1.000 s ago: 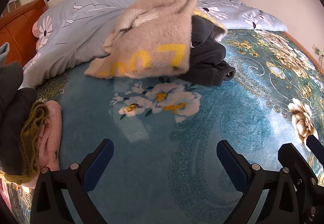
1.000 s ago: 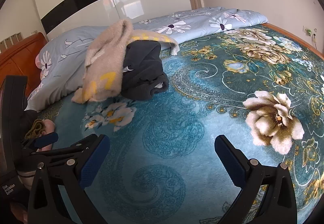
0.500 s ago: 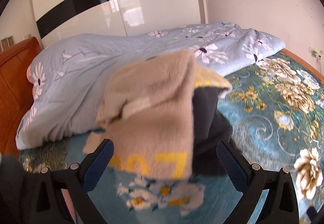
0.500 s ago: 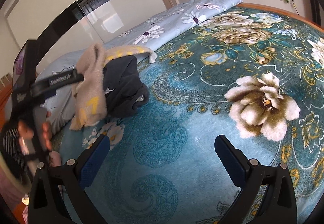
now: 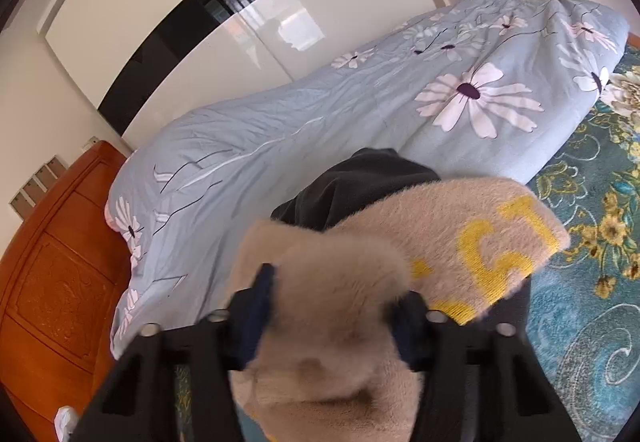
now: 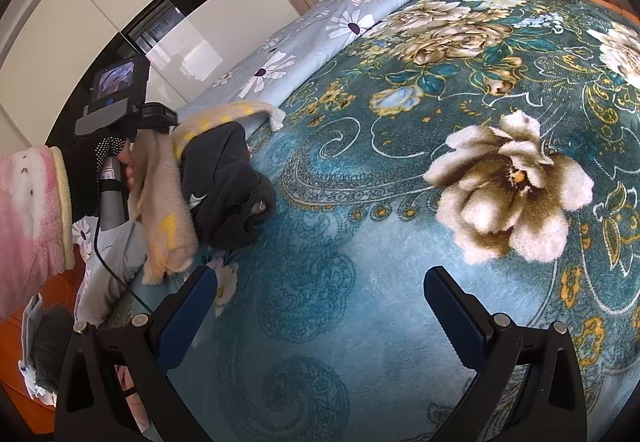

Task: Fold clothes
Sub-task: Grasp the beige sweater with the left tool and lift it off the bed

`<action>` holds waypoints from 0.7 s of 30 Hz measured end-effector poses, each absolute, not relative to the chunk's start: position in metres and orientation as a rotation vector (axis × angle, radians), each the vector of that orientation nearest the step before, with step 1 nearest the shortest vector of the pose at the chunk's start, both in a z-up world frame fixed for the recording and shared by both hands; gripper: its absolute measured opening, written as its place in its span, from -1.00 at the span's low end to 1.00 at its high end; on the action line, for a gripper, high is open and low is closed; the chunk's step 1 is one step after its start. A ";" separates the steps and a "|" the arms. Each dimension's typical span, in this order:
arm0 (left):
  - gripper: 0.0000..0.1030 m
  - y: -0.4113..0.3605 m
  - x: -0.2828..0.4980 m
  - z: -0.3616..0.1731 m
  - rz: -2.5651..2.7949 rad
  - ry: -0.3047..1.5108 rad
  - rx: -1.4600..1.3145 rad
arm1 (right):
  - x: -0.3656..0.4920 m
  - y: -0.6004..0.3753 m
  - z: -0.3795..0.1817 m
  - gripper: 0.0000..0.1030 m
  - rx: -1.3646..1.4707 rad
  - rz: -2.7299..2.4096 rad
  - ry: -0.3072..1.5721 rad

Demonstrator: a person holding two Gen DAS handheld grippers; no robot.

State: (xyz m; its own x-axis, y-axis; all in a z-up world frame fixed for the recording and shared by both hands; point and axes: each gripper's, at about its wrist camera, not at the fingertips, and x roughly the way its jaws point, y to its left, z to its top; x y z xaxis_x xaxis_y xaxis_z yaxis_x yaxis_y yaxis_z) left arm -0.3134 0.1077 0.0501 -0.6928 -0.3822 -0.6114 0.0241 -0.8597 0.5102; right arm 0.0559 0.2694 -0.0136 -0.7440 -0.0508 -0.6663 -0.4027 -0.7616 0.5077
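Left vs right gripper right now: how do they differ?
The left gripper has its fingers closed in on the beige sweater; the right gripper is wide open and empty. The left sits at the clothes pile; the right hovers over bare teal blanket. Both have blue pads.

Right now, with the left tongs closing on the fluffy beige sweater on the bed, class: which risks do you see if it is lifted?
1. The fluffy beige sweater with yellow letters lies draped over the dark grey garment, so lifting may drag that along.
2. The left tongs grip a bunched lump, perhaps several layers, so the sweater may not open flat.
3. The right tongs hang open above the teal floral blanket, giving no support.
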 end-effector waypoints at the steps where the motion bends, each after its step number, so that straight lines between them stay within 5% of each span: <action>1: -0.41 0.101 -0.313 0.052 -2.593 -0.675 1.118 | 0.056 0.269 -0.014 1.00 -1.024 2.578 0.973; 13: -0.58 0.008 -0.213 0.189 -2.888 -0.389 1.043 | 0.073 0.251 -0.001 1.00 -1.062 2.605 0.773; 21: -0.60 0.047 -0.119 0.337 -3.373 -0.296 0.784 | 0.108 0.252 0.061 1.00 -0.870 2.657 0.699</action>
